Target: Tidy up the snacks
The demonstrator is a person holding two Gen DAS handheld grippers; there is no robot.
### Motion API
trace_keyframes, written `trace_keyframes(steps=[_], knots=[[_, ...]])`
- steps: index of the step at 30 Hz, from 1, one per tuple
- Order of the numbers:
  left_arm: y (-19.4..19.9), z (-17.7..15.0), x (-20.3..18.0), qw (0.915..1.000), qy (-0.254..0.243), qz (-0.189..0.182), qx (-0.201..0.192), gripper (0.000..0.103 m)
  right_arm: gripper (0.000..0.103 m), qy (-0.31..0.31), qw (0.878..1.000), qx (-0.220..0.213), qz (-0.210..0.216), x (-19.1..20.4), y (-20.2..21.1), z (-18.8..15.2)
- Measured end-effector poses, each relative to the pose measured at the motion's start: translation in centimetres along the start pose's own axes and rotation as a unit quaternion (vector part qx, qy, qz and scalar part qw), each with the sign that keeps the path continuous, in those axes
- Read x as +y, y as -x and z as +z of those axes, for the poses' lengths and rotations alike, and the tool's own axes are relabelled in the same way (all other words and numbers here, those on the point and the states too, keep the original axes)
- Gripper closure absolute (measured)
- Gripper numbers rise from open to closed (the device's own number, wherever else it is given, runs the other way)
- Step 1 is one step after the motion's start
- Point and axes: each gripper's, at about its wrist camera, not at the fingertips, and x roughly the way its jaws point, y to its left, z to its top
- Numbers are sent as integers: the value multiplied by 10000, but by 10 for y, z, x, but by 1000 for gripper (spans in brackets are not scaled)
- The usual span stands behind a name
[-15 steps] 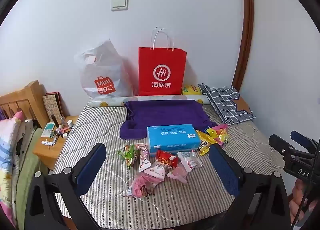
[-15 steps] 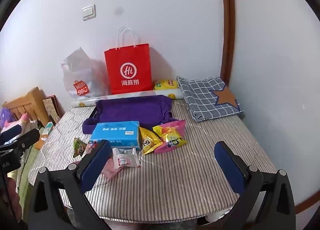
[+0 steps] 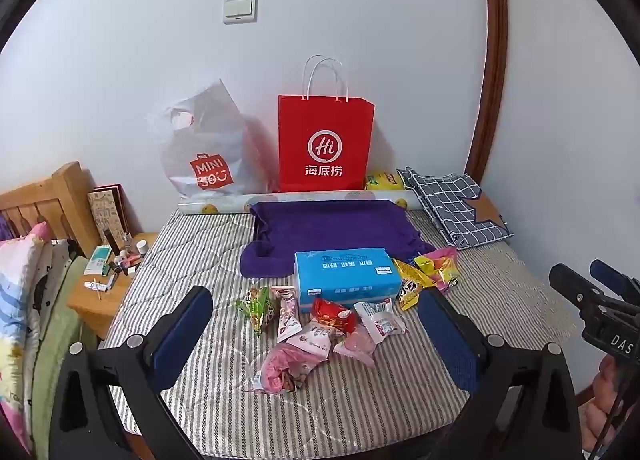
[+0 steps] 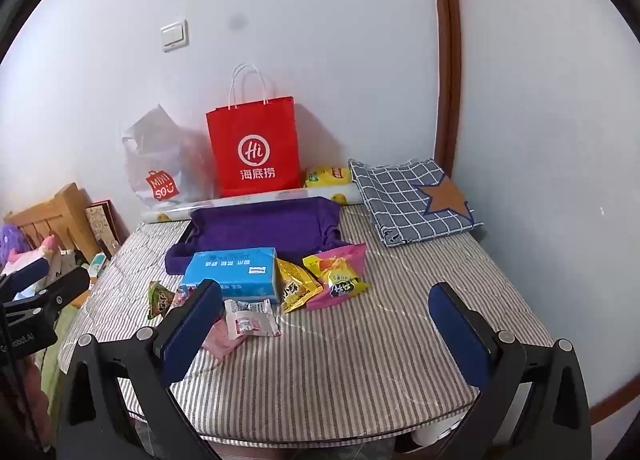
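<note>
While contents perhaps hidden, red bag (image 3: 326, 144) upright (both grippers (image 3: 316, 324) (image 4: 326, 314) agape, empty).

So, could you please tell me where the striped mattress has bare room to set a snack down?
Bare stripes lie right of the pink-and-yellow snack packets, below the checked cloth. Another patch lies left of the purple towel. It is crowded before the blue tissue box.

A red paper bag (image 3: 326, 144) stands upright against the white wall beside a clear plastic bag (image 3: 204, 152), with a light switch (image 3: 240, 9) above them. On the striped mattress (image 4: 360, 372) lie a purple cloth (image 3: 332, 226) and a checked cloth with a star (image 4: 412, 196). A small wooden nightstand (image 3: 96, 300), cluttered with small items, sits off the left edge.
</note>
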Motion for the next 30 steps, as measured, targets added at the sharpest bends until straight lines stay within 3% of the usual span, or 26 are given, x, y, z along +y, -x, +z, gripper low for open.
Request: trace_keyframes(steps=[30], knots=[[5,-1,-3,10000,-41,-39,-61,0,1,33,9999,-95,53,7,4,-4]])
